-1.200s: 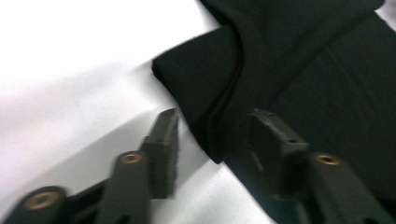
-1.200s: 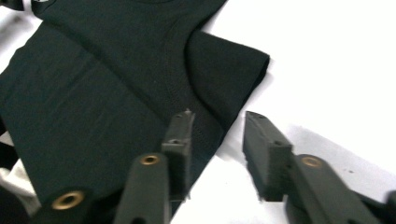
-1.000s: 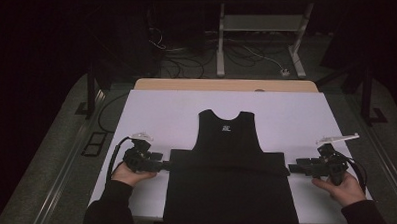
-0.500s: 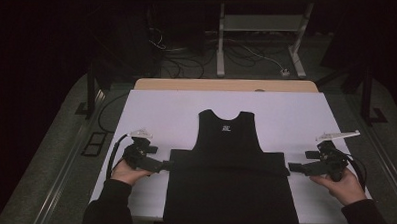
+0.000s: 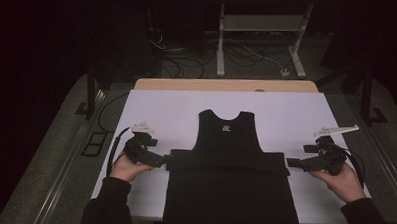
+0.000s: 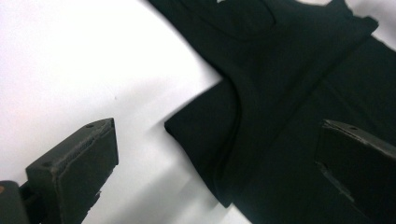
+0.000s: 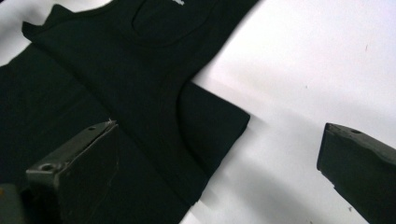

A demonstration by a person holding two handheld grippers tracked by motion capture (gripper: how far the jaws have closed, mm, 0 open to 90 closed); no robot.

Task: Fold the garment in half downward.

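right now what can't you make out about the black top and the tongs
- Black top: its bottom hem is cut off by the lower edge of the high view.
- White neck label: too small to read in the high view.
- Left tongs and right tongs, both open: their bodies fall below the frame in the gripper views.
- Floor beyond the table: too dark.

My left gripper [image 5: 161,159] and right gripper [image 5: 291,163] flank folded vest [image 5: 230,158] on table [image 5: 176,106]; vest lies between them.
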